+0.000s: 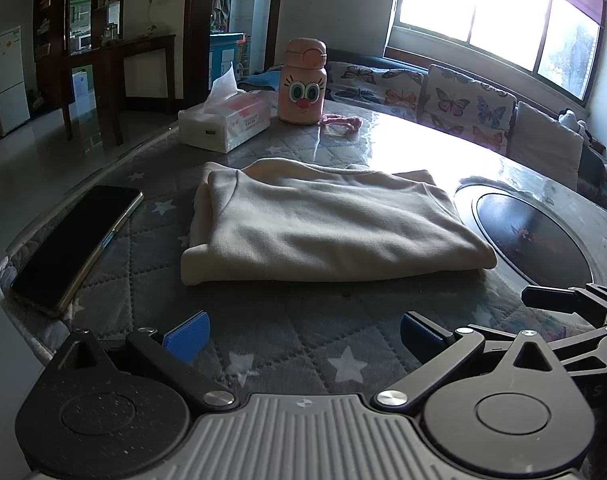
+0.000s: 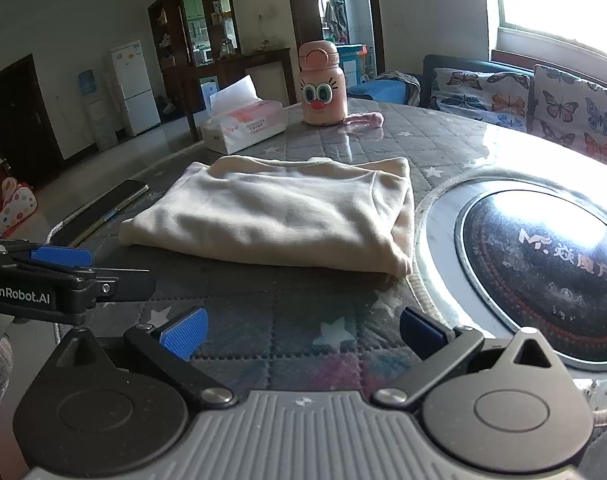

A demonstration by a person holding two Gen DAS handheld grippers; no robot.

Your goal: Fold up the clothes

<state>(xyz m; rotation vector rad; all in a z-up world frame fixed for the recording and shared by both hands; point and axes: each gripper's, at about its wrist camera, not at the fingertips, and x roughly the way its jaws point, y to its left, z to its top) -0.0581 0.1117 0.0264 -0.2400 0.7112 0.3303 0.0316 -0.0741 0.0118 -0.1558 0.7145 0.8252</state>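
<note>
"GenRobot.AI" stands on the left hand-held gripper (image 2: 59,258).

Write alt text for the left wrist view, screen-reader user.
A cream garment lies folded in a neat rectangle on a quilted, star-patterned table cover, with the open, empty left tool just short of it. A dark phone lies to its left; a tissue pack and a pink cartoon-face bottle stand behind.
</note>
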